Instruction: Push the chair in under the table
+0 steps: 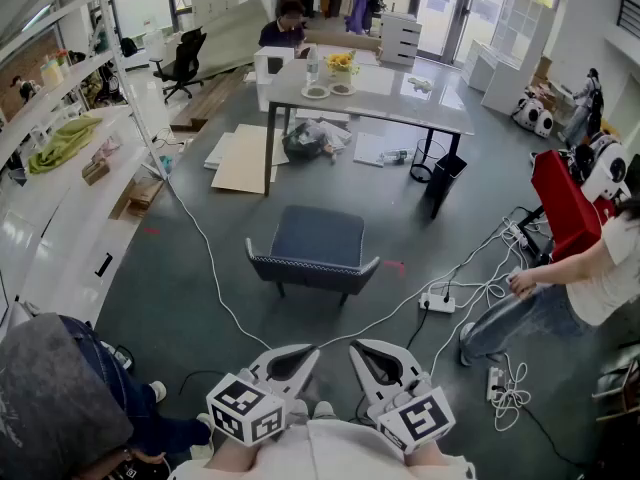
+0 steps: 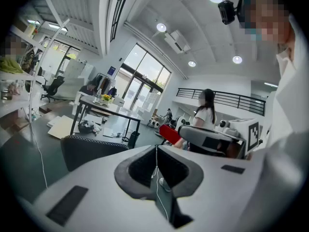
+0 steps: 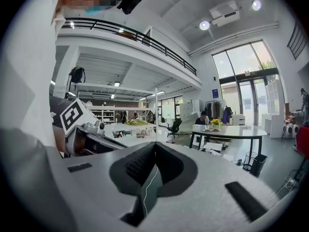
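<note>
None of the push is done yet: the chair [image 1: 315, 248] stands on open floor, well apart from the near long edge of the counter [image 1: 400, 108]. Its seat faces the counter with the backrest toward the person, and its width runs roughly along that edge. The left claw [image 1: 303, 356] and right claw [image 1: 362, 355] are both closed on nothing, well short of the backrest.

A white cable [image 1: 203, 248] runs across the grey floor [image 1: 180, 298] toward a power strip [image 1: 438, 302]. Cardboard sheets [image 1: 243, 160] lie flat on it, and a black bin [image 1: 445, 176] stands well apart. 1 person [image 1: 600, 278] in a white top bends over at the right, beside a red panel [image 1: 562, 200].
</note>
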